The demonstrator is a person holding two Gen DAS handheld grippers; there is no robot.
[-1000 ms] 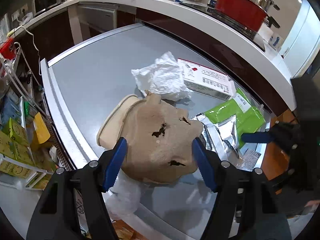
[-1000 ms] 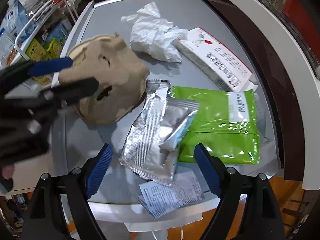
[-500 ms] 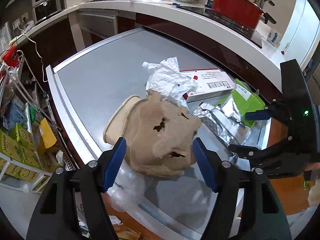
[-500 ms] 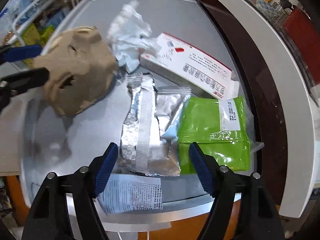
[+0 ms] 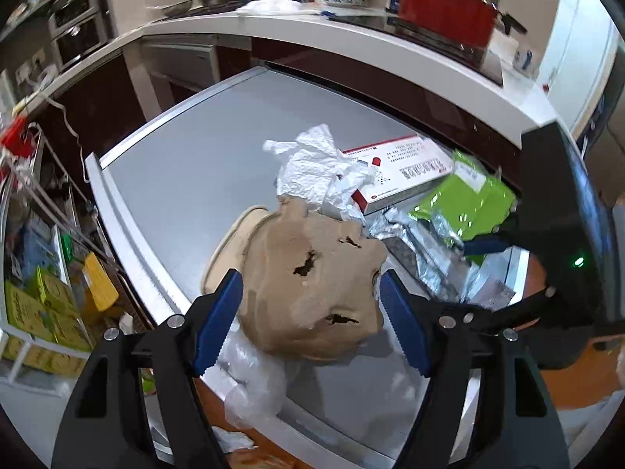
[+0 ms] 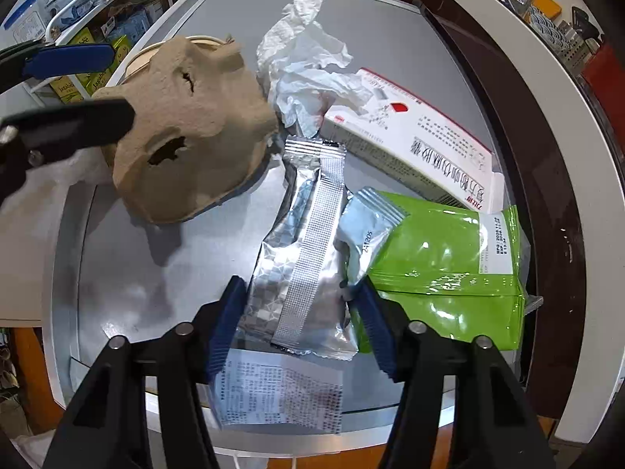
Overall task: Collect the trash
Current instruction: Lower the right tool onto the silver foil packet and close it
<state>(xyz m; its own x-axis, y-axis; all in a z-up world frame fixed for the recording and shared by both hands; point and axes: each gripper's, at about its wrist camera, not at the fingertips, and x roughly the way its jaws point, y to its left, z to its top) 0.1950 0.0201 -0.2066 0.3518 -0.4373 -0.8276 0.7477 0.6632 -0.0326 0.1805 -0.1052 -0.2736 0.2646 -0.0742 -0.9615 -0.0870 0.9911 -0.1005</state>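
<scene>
My left gripper (image 5: 310,320) is shut on a torn brown pulp tray (image 5: 312,289), held above the grey table's front left edge; it also shows in the right wrist view (image 6: 187,136). My right gripper (image 6: 300,328) is closing around a silver foil wrapper (image 6: 304,258), its blue pads at the wrapper's sides; I cannot tell whether they grip it. A green pouch (image 6: 445,265), a small pale sachet (image 6: 367,230), a white and red box (image 6: 418,148), a crumpled tissue (image 6: 308,66) and a receipt (image 6: 277,394) lie on the table.
A round cream lid or bowl (image 5: 234,242) sits under the pulp tray. A clear plastic bag (image 5: 254,383) hangs below the table (image 5: 187,172) edge. A wire shelf with boxes (image 5: 43,297) stands left. A white counter with a red pot (image 5: 445,11) runs behind.
My right gripper has moved down onto the silver wrapper and narrowed its jaws around it. My left gripper has drawn the pulp tray back a little toward the table edge.
</scene>
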